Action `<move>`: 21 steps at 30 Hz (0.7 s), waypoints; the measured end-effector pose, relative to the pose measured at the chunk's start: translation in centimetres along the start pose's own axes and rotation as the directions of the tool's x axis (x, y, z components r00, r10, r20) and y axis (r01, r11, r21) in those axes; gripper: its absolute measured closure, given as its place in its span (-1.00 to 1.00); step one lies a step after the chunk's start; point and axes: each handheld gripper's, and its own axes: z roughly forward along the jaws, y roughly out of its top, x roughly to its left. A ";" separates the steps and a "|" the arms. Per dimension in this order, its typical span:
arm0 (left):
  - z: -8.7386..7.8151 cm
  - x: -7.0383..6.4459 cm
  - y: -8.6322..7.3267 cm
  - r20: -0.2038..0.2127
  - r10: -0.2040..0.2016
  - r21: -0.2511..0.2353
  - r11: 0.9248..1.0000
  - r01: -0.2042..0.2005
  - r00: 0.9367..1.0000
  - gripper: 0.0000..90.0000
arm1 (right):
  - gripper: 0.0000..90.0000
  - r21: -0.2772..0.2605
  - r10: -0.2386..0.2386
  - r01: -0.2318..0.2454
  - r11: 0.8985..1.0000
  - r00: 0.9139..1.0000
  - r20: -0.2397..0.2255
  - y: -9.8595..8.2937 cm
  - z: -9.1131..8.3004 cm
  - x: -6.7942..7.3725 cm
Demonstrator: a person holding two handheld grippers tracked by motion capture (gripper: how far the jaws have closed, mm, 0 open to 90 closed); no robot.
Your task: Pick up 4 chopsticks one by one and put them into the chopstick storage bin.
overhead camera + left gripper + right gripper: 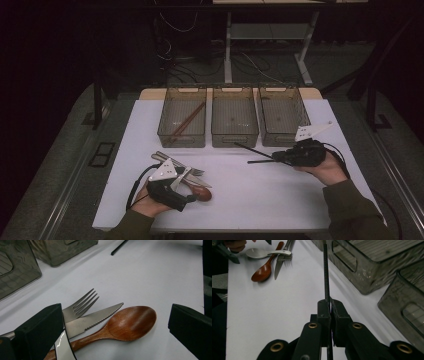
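My right gripper (276,157) (329,305) is shut on a thin black chopstick (325,272) (252,150), which points left toward the bins' front. A second dark line (260,160) runs beside it; I cannot tell whether it is another chopstick or a shadow. At the table's front left lies a pile of cutlery: a wooden spoon (130,322) (201,193) (263,271), a serrated knife (95,320) (278,265), a fork (80,306) (288,256) and a white-handled spoon (259,253). My left gripper (115,317) (191,187) is open, with its jaws either side of the wooden spoon's bowl.
Three translucent grey bins stand in a row at the back: the left bin (165,131) holds brown wooden chopsticks (186,123), while the middle bin (235,140) and right bin (300,107) look empty. The white table top (250,195) is bare between the grippers.
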 end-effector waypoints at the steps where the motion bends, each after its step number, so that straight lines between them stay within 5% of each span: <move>1: 0.0 0.0 0.0 -0.002 0.002 0.003 1.000 -0.002 1.000 -1.00 | 0.91 -0.003 0.001 -0.001 1.000 1.000 0.000 0.3 0.2 0.0; 21: -0.3 0.3 -0.2 -0.010 -0.022 -0.008 1.000 0.022 1.000 -1.00 | 0.91 -0.017 0.010 -0.009 1.000 0.998 0.057 5.7 4.0 0.1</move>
